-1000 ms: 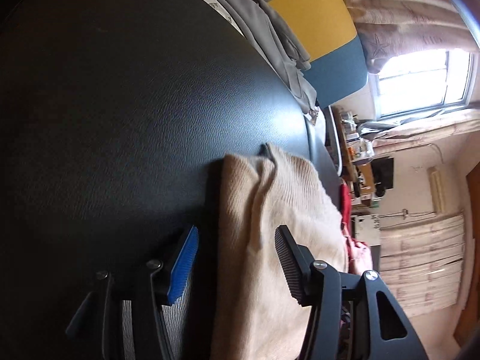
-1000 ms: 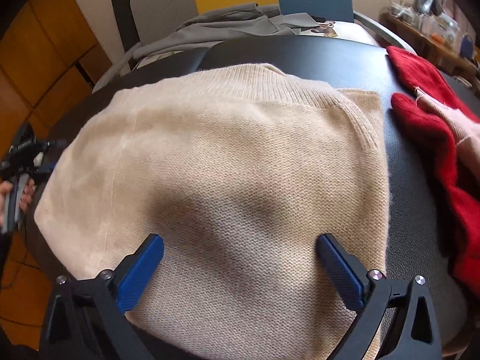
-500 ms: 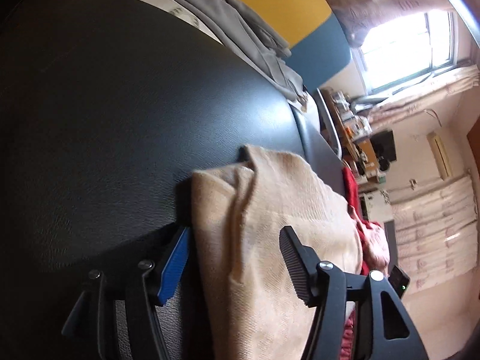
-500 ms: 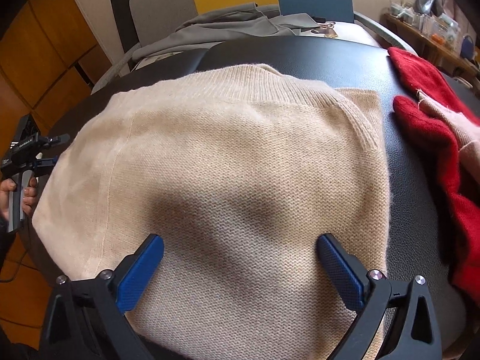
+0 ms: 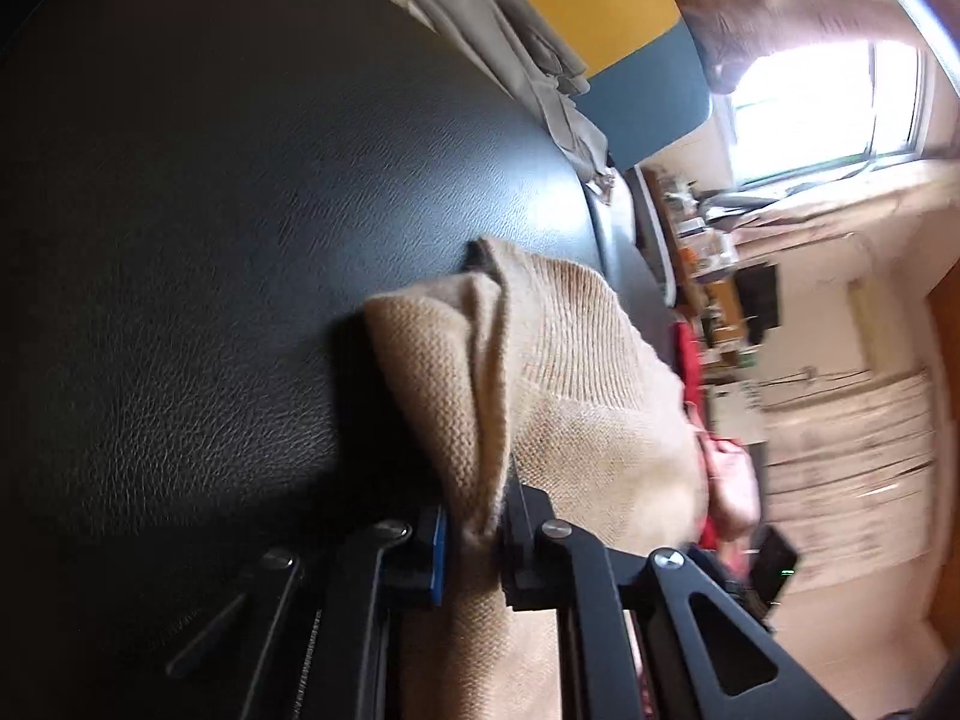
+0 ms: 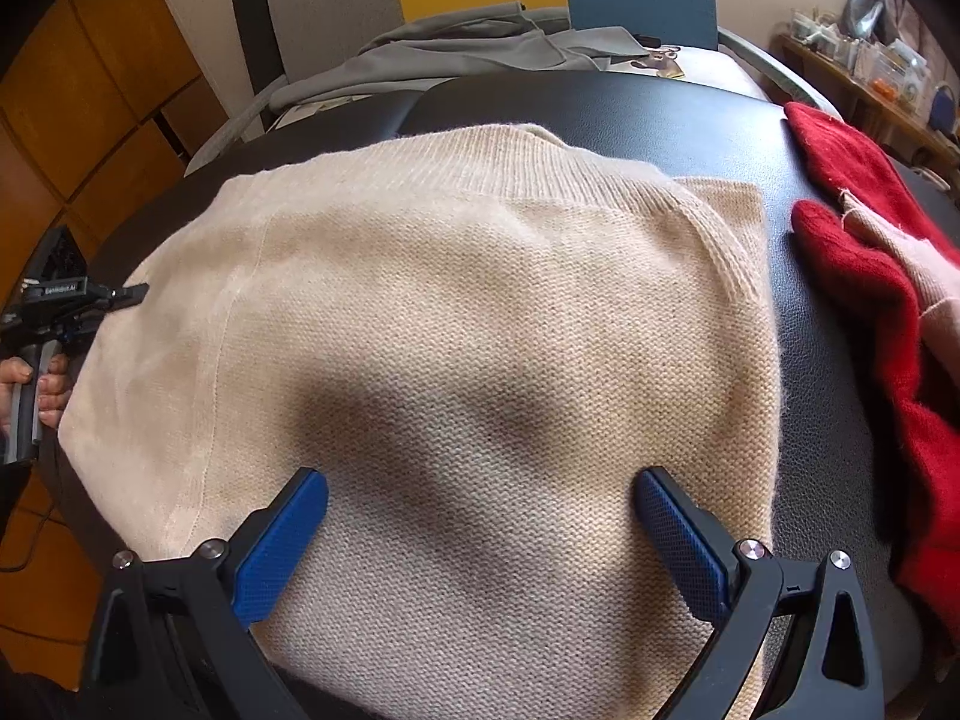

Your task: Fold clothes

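Across the black leather-grain tabletop [image 6: 816,360], the largest item is your beige knit sweater [image 6: 456,312], laid flat and covering most of the surface from the near edge toward the far edge, its ribbed band lying toward the far side. A folded-under corner of it shows at the far right of the garment. Next in size, a red knit garment [image 6: 864,276] with a pale pink piece lying on it sits along the right edge of the tabletop, just beside the sweater but apart from it. Beyond the far edge, a grey garment [image 6: 468,54] is draped over seating in front of a yellow and blue panel.

Your right gripper [image 6: 480,534] hangs over the near part of the sweater with its blue pads spread wide; nothing is pinched between them, and I cannot tell whether the tips touch the knit.

Your left gripper [image 5: 474,546] is at the left edge of the sweater. Its jaws are closing, and a bunched fold of the beige knit is between the pads and pressed by them, the fabric rising in a ridge just ahead of the fingers. From the right wrist view, your left hand [image 6: 33,387] shows at the left edge of the tabletop, wrapped around that gripper's handle.
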A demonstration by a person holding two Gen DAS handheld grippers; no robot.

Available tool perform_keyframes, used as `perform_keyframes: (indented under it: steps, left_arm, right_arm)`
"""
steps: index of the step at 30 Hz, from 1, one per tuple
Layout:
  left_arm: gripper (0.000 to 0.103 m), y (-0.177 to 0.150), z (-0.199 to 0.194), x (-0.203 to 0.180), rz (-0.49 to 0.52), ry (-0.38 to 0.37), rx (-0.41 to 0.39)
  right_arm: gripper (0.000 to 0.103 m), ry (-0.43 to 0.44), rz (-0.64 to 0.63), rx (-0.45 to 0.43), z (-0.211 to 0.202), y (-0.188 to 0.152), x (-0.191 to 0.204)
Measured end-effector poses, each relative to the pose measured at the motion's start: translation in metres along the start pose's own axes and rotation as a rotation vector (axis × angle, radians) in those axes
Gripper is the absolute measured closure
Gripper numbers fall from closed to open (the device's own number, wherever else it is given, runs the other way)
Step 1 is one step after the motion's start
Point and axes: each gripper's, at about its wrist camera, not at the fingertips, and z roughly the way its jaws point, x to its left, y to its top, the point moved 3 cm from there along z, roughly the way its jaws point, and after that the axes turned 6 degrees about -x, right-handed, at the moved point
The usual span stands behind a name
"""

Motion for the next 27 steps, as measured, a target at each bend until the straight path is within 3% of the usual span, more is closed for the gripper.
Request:
perform_keyframes:
  steps: [6,12,17,19,21,25,27]
  left_arm:
    - [0.093,0.011,-0.022,-0.001,-0.028,0.016,-0.075]
    - [0.093,0.029,-0.042,0.0,-0.028,0.063,-0.108]
    - [0.093,0.035,-0.05,-0.013,-0.031,0.088,-0.113]
    - [0.093,0.033,-0.054,-0.021,-0.024,0.084,-0.112]
    - [0.093,0.03,-0.059,-0.034,-0.033,0.05,-0.117]
    - [0.093,0.022,-0.065,-0.063,-0.054,-0.024,-0.126]
    - [0.093,0.018,-0.065,-0.082,-0.07,-0.067,-0.134]
  right_arm:
    - [0.011,0.102,0.024,-0.068,-0.035,0.022,-0.021]
    - [0.031,0.177,-0.156,-0.04,-0.04,0.044,-0.044]
    - [0.032,0.197,-0.274,0.037,-0.017,0.055,-0.036]
    - [0.032,0.218,-0.262,0.115,0.007,0.057,-0.044]
    - [0.031,0.18,-0.308,0.142,0.018,0.054,-0.047]
    - [0.029,0.184,-0.314,0.124,0.023,0.05,-0.052]
    - [0.023,0.191,-0.308,0.11,0.024,0.047,-0.055]
